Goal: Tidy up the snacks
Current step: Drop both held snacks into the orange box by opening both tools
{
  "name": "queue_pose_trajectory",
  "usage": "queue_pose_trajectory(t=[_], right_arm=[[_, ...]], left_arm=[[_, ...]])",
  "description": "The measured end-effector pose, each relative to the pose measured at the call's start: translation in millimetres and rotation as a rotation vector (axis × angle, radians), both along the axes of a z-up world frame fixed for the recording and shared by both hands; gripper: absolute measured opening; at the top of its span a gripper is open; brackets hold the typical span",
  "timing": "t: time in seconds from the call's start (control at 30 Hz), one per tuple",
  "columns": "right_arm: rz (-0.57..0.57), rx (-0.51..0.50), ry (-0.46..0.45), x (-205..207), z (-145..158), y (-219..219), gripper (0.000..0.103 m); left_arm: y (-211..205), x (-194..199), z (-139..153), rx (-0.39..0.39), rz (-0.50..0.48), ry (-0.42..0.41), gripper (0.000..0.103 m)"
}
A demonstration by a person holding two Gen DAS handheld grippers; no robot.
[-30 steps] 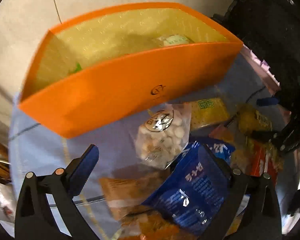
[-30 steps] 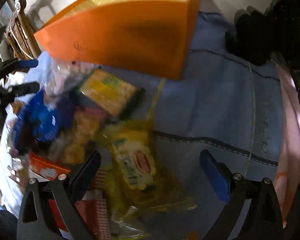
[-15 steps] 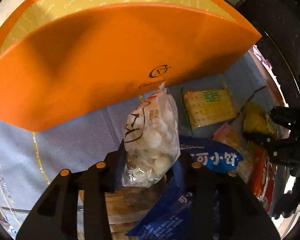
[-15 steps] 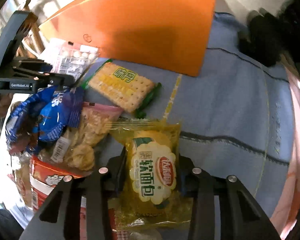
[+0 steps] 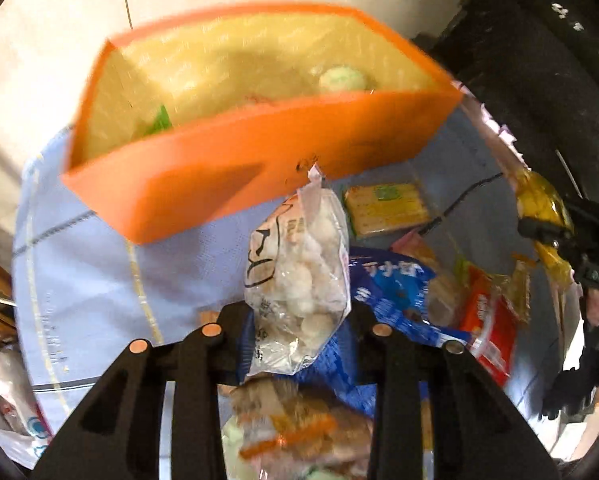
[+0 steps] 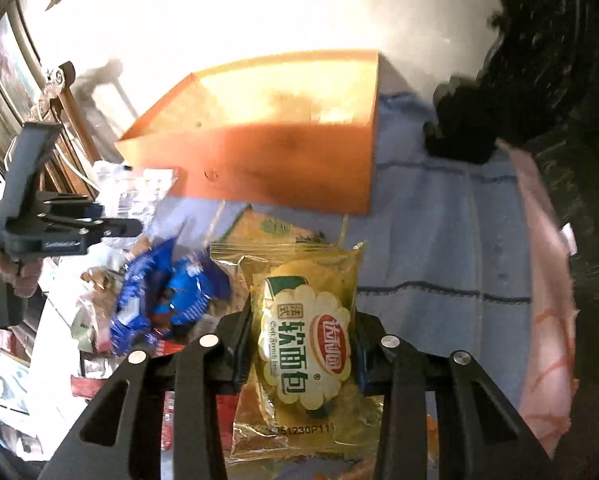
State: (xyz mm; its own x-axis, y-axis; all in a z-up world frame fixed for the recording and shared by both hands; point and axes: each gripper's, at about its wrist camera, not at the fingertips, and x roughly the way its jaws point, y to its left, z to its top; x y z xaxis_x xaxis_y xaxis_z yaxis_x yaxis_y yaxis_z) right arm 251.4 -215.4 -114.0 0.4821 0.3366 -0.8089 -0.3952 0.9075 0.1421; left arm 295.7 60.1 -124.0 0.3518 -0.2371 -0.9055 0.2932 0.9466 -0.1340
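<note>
My left gripper (image 5: 299,320) is shut on a clear bag of white round candies (image 5: 299,276) and holds it up in front of the orange box (image 5: 235,176). The box is open at the top, with a green-white snack (image 5: 341,78) inside. My right gripper (image 6: 301,348) is shut on a yellow soft bread packet (image 6: 305,344), lifted above the snack pile, with the orange box (image 6: 275,168) ahead. The left gripper also shows in the right wrist view (image 6: 111,224), and the right gripper's yellow packet in the left wrist view (image 5: 539,204).
On the blue cloth (image 5: 99,280) lie a cracker pack (image 5: 387,208), a blue bag (image 5: 395,300), a red packet (image 5: 487,320) and an orange-brown packet (image 5: 299,428). A dark bulky object (image 6: 459,120) stands right of the box. A pink cloth (image 6: 547,300) lies at the right.
Both grippers have closed on their packets and lifted them off the pile. The open top of the orange box has come back into view in both cameras.
</note>
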Motion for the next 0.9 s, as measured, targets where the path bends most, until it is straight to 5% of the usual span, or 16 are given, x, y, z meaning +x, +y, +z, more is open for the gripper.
queue_pose_trajectory(t=[0.13,0.27,0.37,0.57,0.87,0.9], right_arm=[[-0.018,0.095,-0.036,14.2,45.9,7.6,0.038],[-0.161,0.147,-0.089,57.2,91.7,19.1,0.038],[-0.175,0.127,-0.076,101.0,103.9,40.4,0.038],[-0.195,0.071,-0.012,157.4,91.3,69.7,0.038],[-0.193,0.009,0.043,179.8,68.6,81.0,0.038],[-0.183,0.008,0.043,182.1,66.6,82.1,0.039]], left_arm=[[13.0,-0.7,49.0,-0.017,0.061,-0.067,0.033],[34.4,25.0,90.0,-0.043,0.244,-0.107,0.033],[40.0,60.2,107.8,0.025,0.339,-0.137,0.033],[31.0,94.5,115.3,0.065,0.368,-0.134,0.033],[33.4,116.0,77.9,0.082,0.377,-0.078,0.033],[35.1,117.1,75.3,0.073,0.389,-0.084,0.039]])
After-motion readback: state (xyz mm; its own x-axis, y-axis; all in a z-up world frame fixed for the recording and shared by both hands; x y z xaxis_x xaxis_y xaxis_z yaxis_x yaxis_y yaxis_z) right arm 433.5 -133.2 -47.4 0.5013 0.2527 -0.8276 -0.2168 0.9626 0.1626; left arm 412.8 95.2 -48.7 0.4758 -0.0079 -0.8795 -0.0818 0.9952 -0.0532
